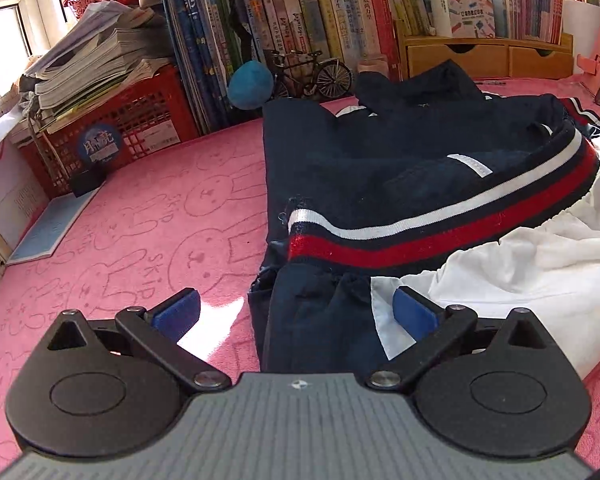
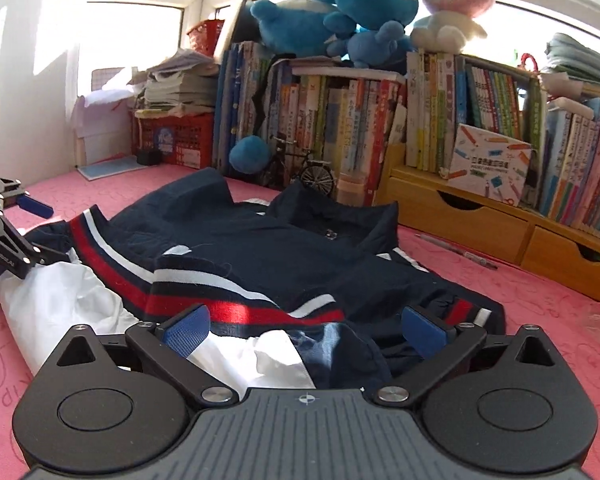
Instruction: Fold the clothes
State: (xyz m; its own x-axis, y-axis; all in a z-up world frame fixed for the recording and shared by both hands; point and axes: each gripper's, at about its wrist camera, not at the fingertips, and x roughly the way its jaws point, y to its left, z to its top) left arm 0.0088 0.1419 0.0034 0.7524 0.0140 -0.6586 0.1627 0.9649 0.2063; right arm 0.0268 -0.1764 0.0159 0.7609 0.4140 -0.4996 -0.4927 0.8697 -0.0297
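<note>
A navy jacket [image 1: 340, 160] with a red-and-white striped hem band [image 1: 440, 228] and white lining [image 1: 532, 264] lies partly folded on the pink cloth [image 1: 140, 216]. My left gripper [image 1: 296, 312] is open, jaws spread over the jacket's near left corner. In the right wrist view the jacket [image 2: 300, 248] lies ahead, and my right gripper [image 2: 304, 330] is open over its near edge, above white lining [image 2: 236, 356] and navy fabric. The left gripper [image 2: 16, 224] shows at the far left there, over the jacket's left end.
Rows of books [image 1: 320, 20] and a wooden drawer unit [image 2: 480, 220] line the back. A red crate [image 1: 112, 128] with stacked papers stands at the left. A model bicycle [image 1: 312, 72], a blue plush [image 1: 250, 84], a pen [image 2: 460, 254] and plush toys [image 2: 340, 8] are nearby.
</note>
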